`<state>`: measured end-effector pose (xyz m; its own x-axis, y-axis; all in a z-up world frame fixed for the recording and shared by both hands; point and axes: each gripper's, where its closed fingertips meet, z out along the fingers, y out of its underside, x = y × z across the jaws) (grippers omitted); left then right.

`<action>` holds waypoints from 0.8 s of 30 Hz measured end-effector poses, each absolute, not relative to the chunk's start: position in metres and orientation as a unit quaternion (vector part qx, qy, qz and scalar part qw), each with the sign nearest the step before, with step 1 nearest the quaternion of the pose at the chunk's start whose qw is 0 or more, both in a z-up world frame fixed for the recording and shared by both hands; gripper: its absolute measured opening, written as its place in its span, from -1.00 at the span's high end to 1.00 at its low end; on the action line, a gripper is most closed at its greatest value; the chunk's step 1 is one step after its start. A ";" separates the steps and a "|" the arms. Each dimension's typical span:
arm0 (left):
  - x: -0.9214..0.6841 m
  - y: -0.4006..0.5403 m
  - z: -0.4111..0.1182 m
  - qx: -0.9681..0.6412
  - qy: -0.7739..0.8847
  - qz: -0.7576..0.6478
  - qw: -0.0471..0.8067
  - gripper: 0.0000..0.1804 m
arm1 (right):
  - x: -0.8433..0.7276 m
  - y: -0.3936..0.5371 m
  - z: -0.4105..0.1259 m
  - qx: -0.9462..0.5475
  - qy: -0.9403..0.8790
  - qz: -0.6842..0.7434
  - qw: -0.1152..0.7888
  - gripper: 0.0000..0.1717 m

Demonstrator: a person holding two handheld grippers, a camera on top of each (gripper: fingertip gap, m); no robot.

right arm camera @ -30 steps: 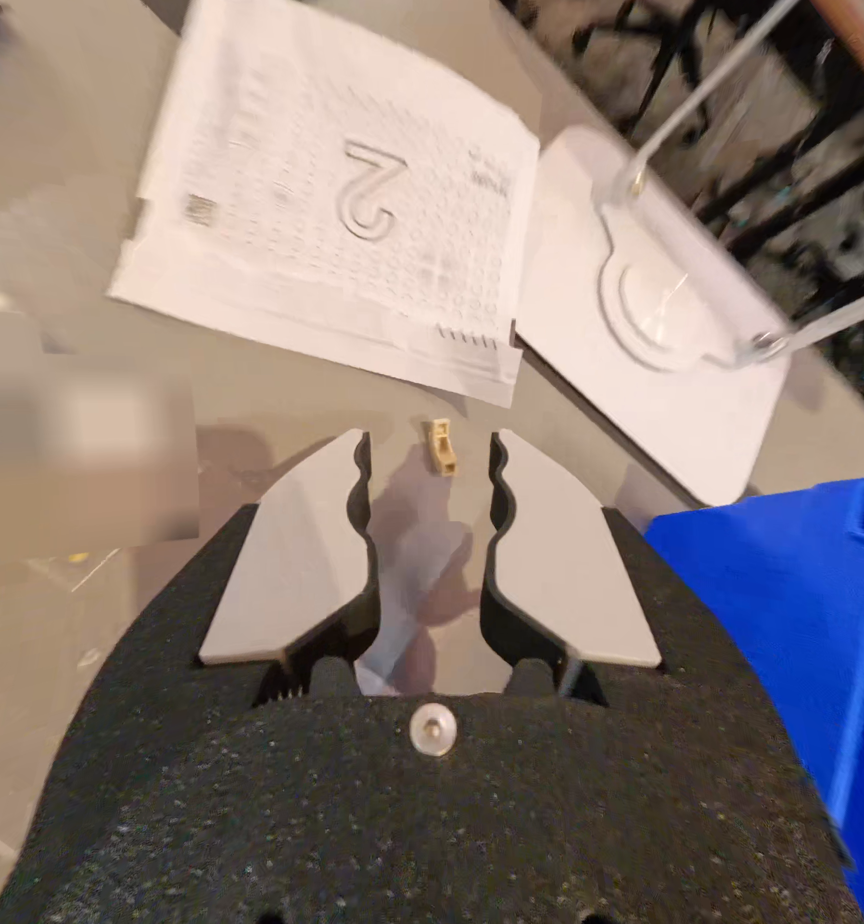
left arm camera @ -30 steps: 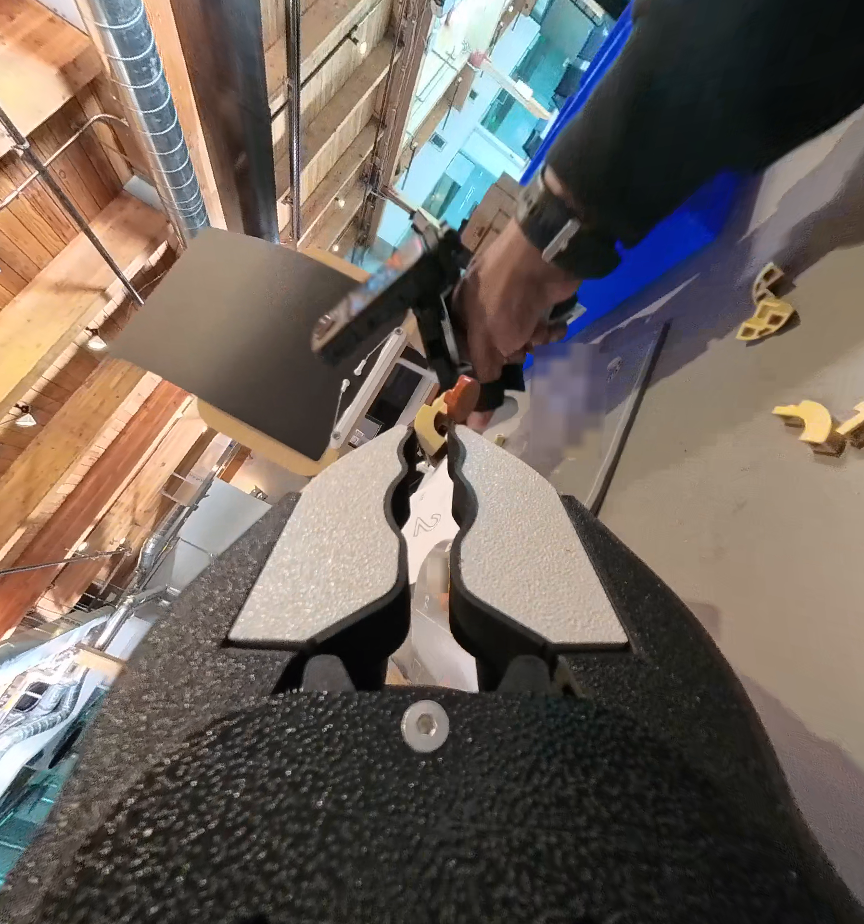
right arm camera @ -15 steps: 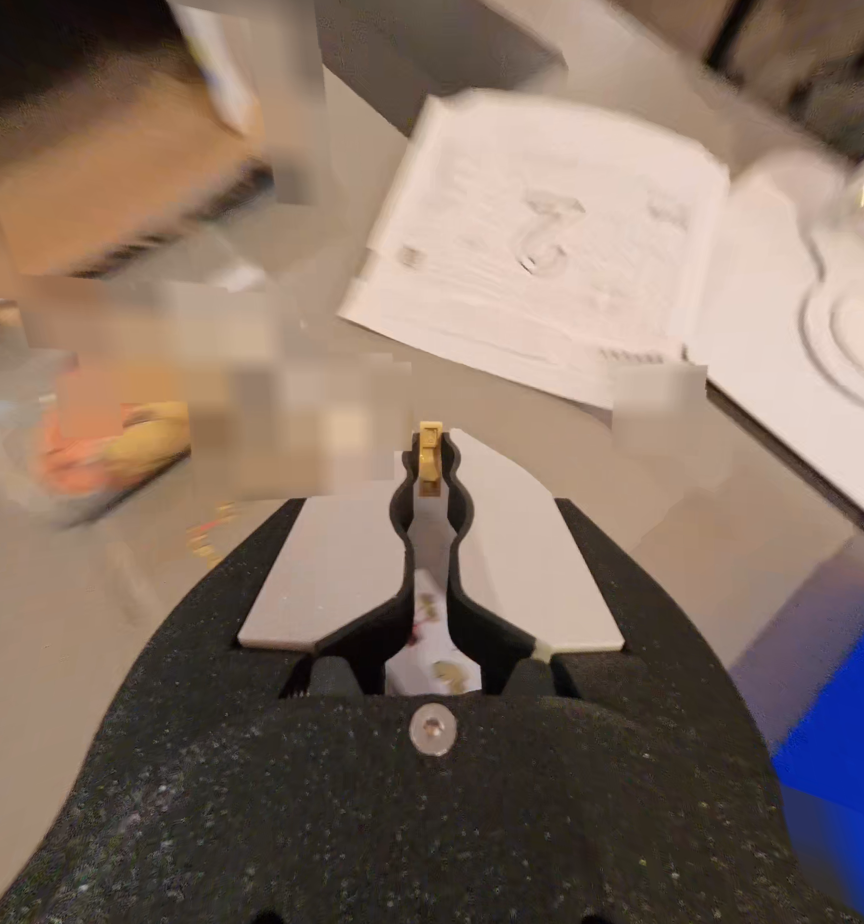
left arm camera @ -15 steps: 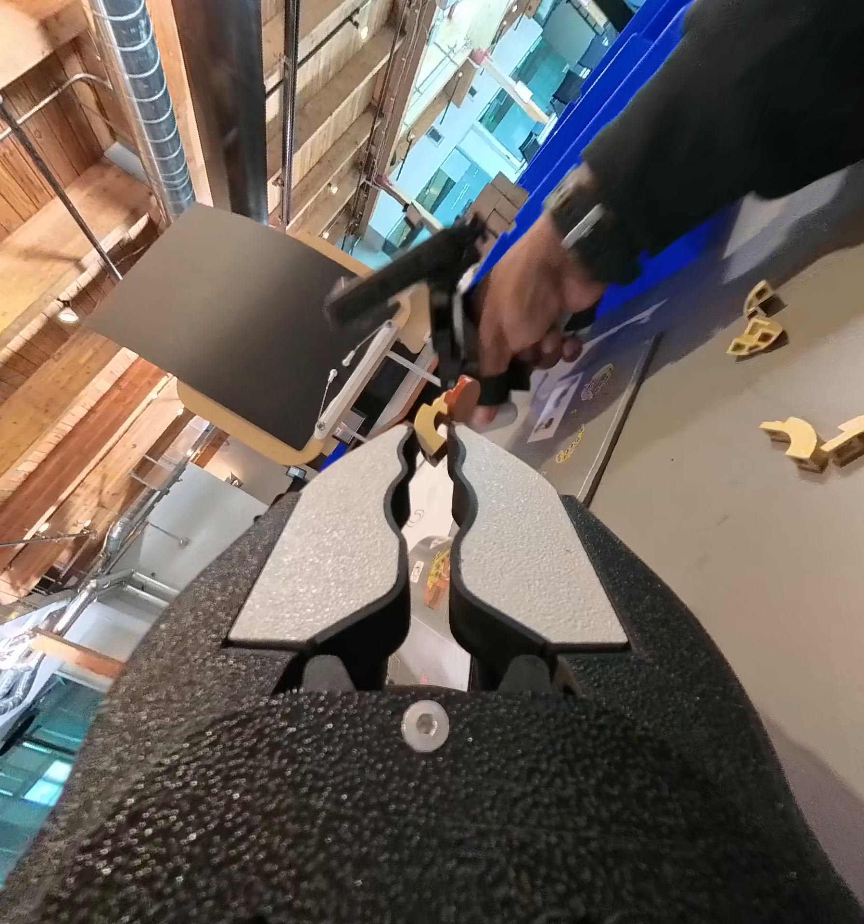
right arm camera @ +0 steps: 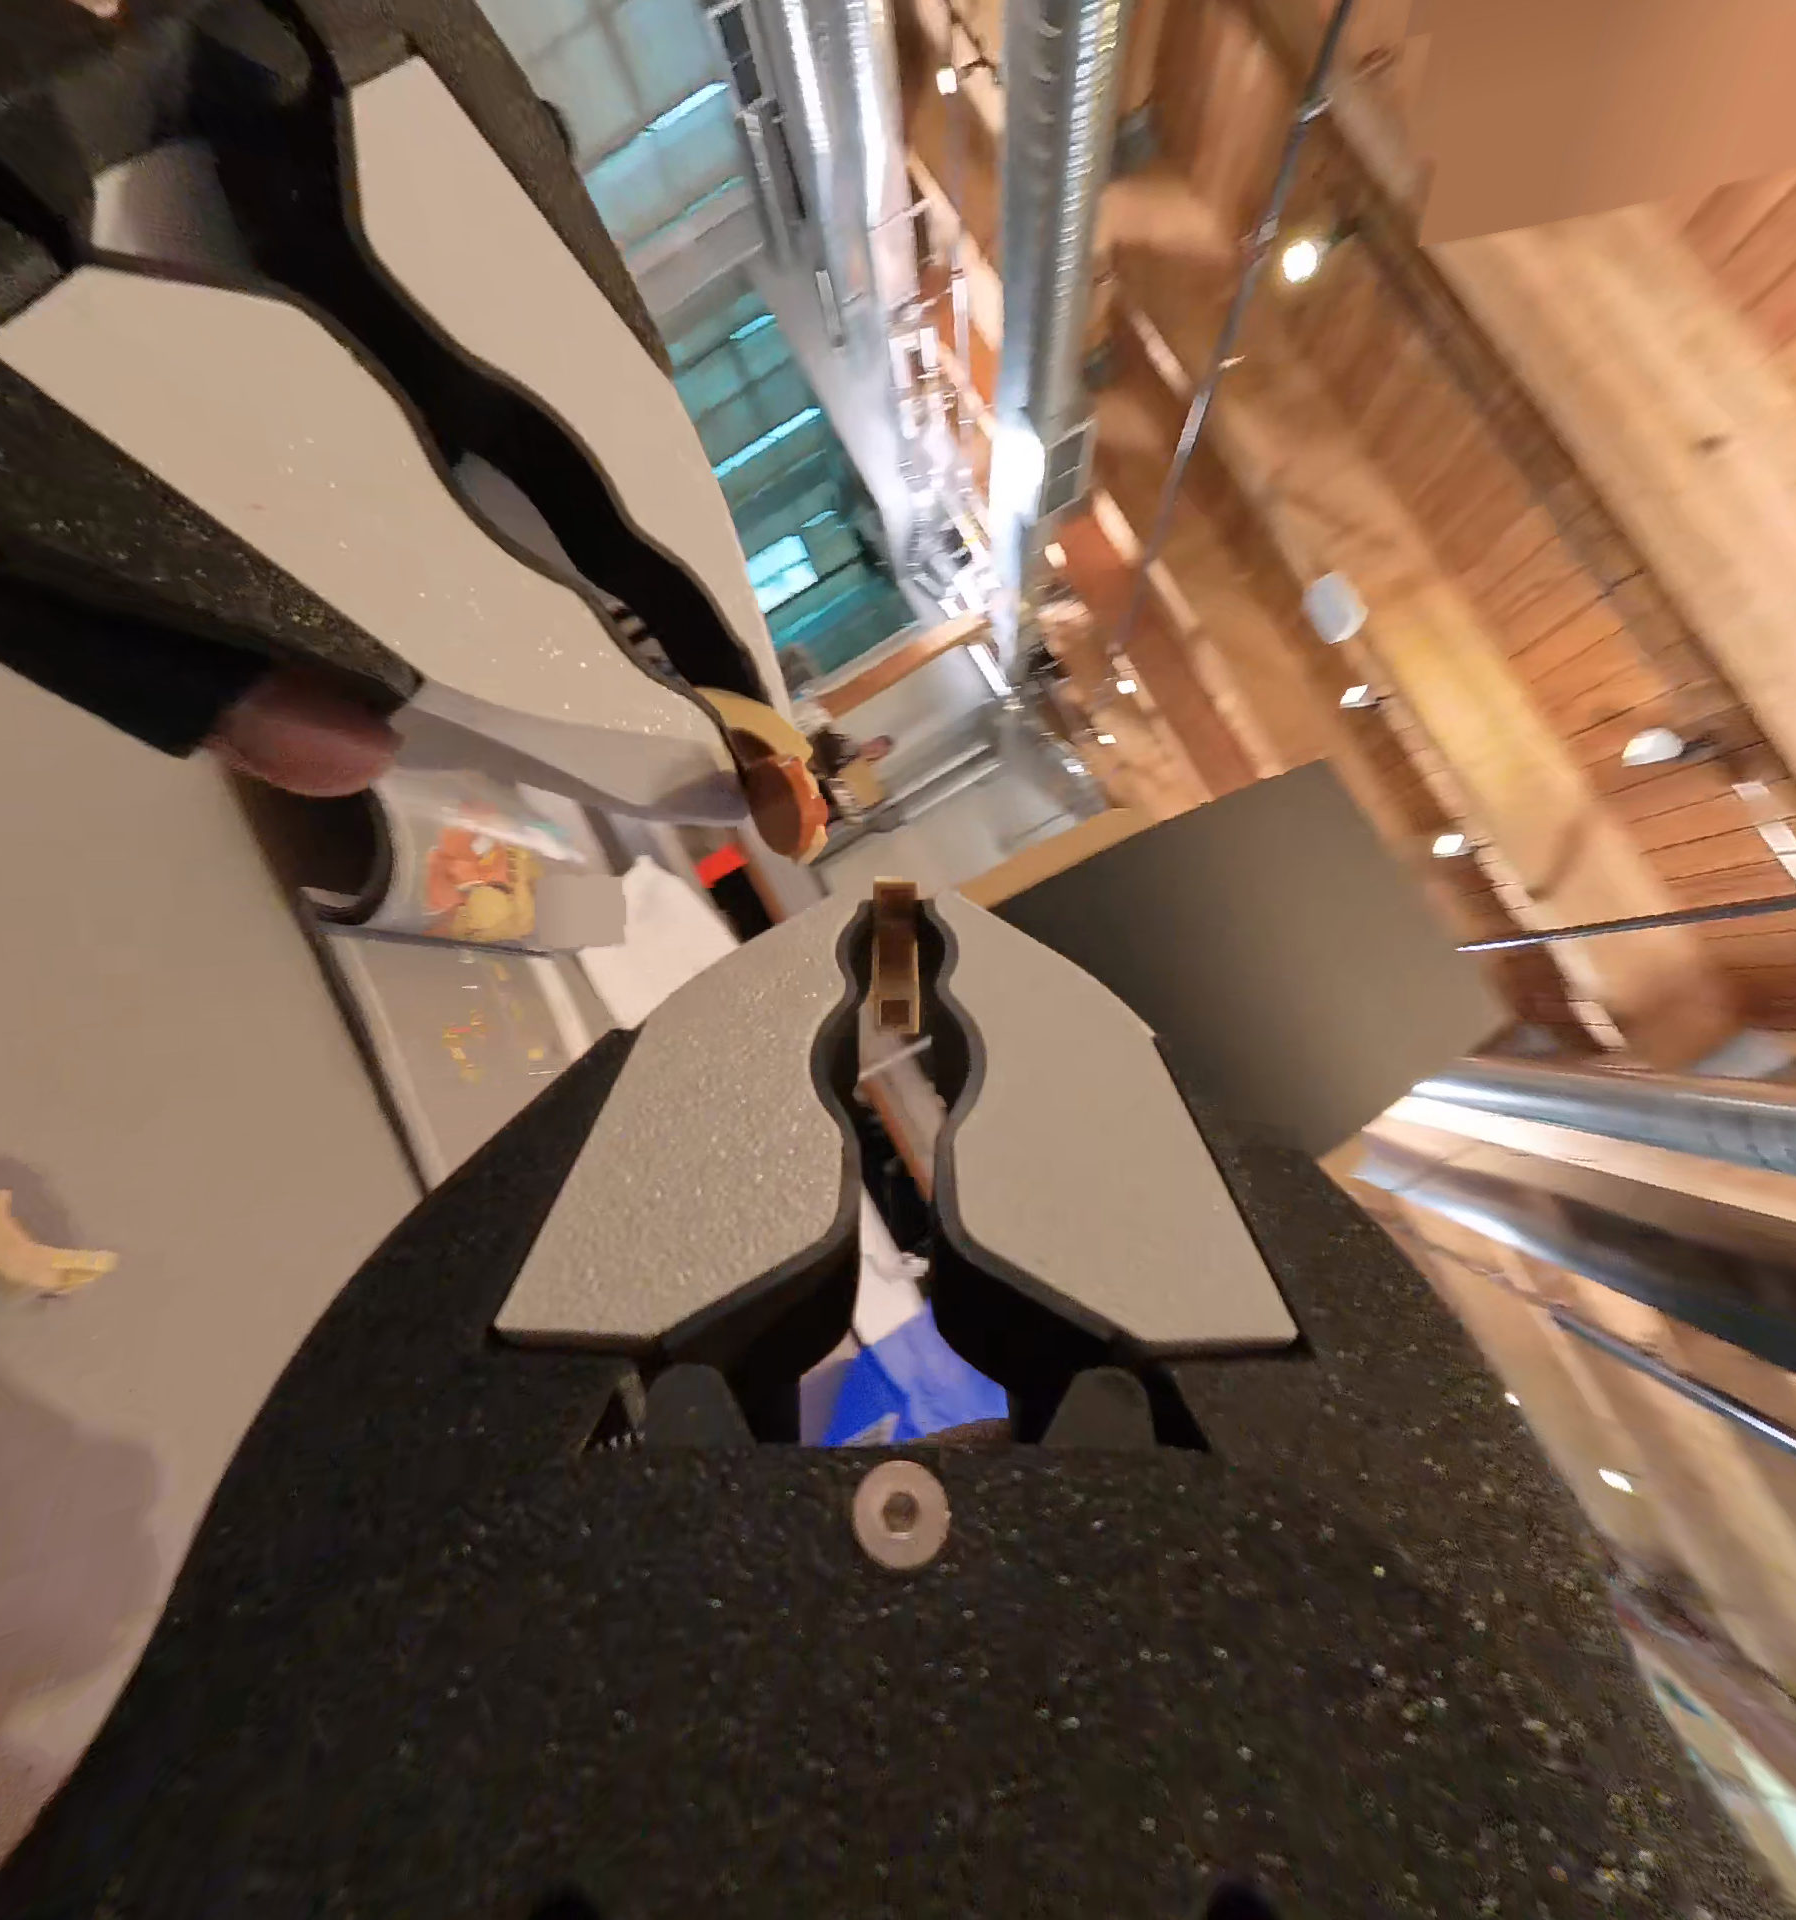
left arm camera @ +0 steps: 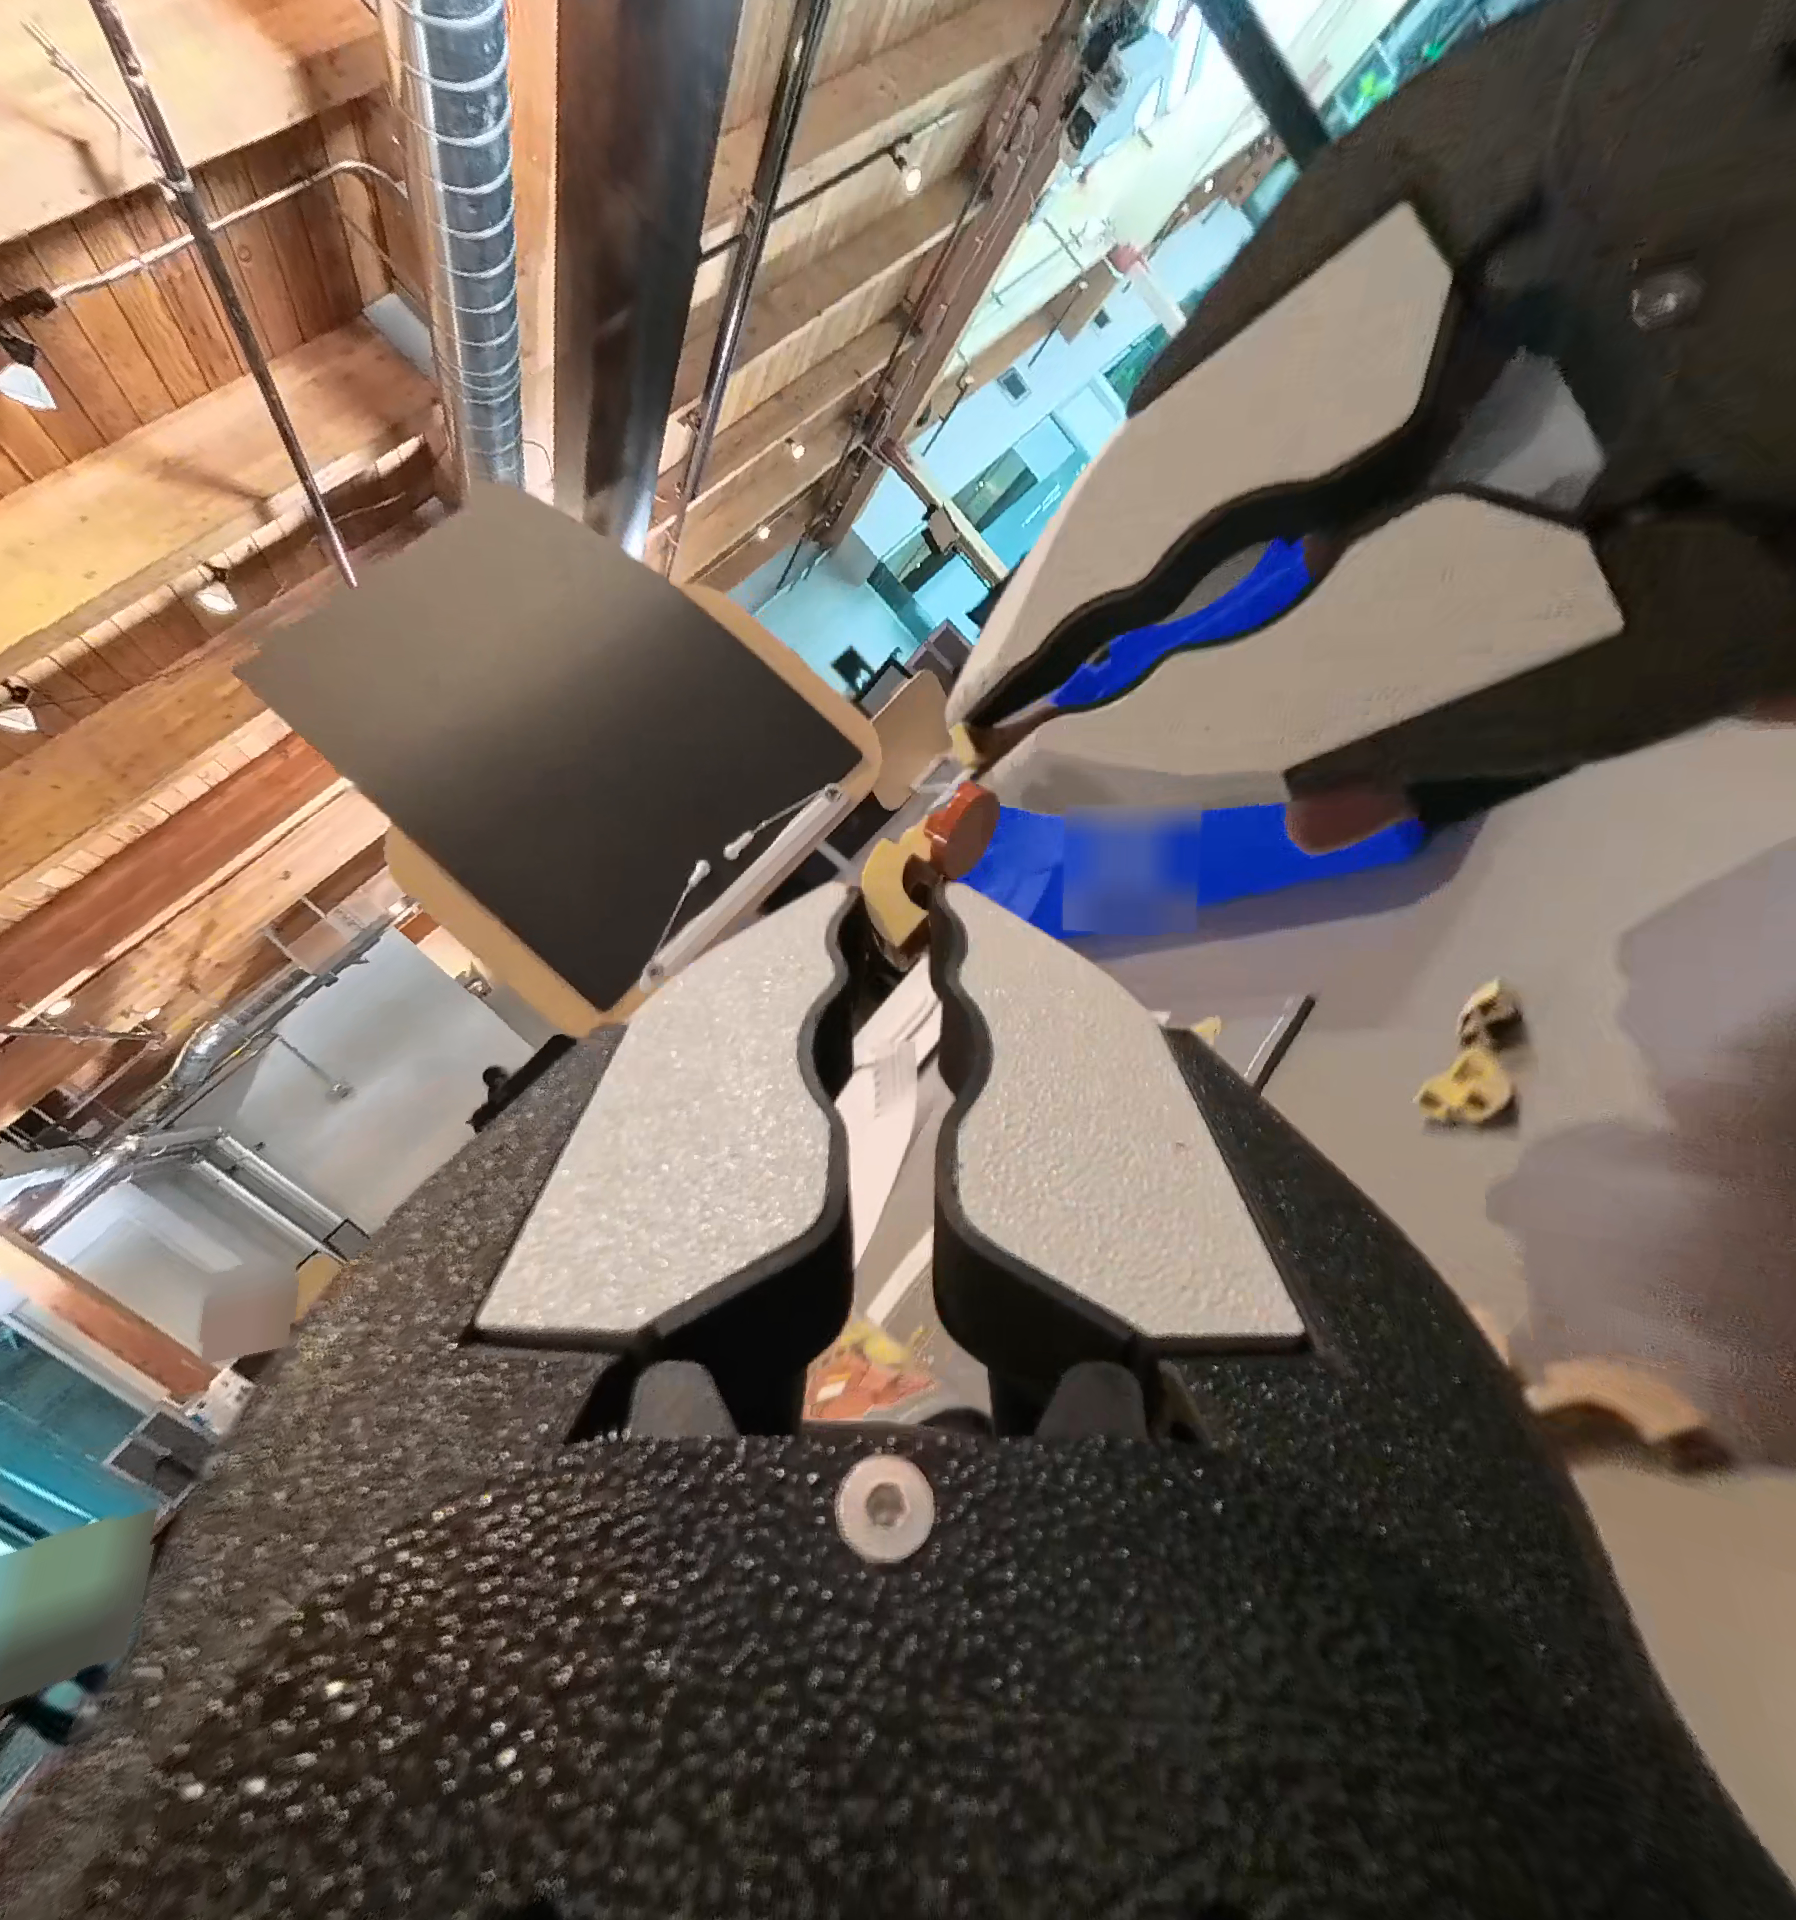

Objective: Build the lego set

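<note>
My left gripper (left arm camera: pixel 889 906) is shut on a yellow piece (left arm camera: pixel 886 883) that carries a brown round disc (left arm camera: pixel 961 840), held in the air above the grey table (left arm camera: pixel 1559 1039). My right gripper (right arm camera: pixel 894 906) is shut on a small tan block (right arm camera: pixel 894 961) that stands upright between its pads. The two grippers face each other tip to tip. In the left wrist view the right gripper (left arm camera: pixel 972 743) comes in from the upper right, its tan block just above the disc. In the right wrist view the left gripper (right arm camera: pixel 754 774) shows at the upper left with the brown disc (right arm camera: pixel 780 805).
Several loose tan pieces (left arm camera: pixel 1465 1081) lie on the table; a curved one (right arm camera: pixel 0 1236) shows at the left. A clear bag of orange and yellow parts (right arm camera: pixel 468 883) lies near a white sheet. A blue bin (left arm camera: pixel 1019 868) stands behind. A black panel (left arm camera: pixel 541 748) hangs overhead.
My right gripper shut on the small tan block on the table, lifted it and swung up to meet the left gripper's piece. The left gripper kept its grip and stayed roughly in place.
</note>
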<state>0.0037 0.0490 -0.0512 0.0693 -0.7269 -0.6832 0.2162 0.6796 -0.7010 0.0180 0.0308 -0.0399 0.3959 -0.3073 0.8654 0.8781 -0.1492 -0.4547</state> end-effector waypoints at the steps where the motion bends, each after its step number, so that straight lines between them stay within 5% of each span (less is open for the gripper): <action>1: 0.004 0.043 -0.047 -0.211 0.589 -0.340 0.702 0.89 | 0.018 0.026 -0.034 -0.563 -0.243 -0.510 0.604 0.92; 24: -0.010 -0.024 0.019 -0.159 0.583 -0.255 0.755 0.89 | -0.008 -0.035 0.028 -0.322 -0.261 -0.712 0.567 0.91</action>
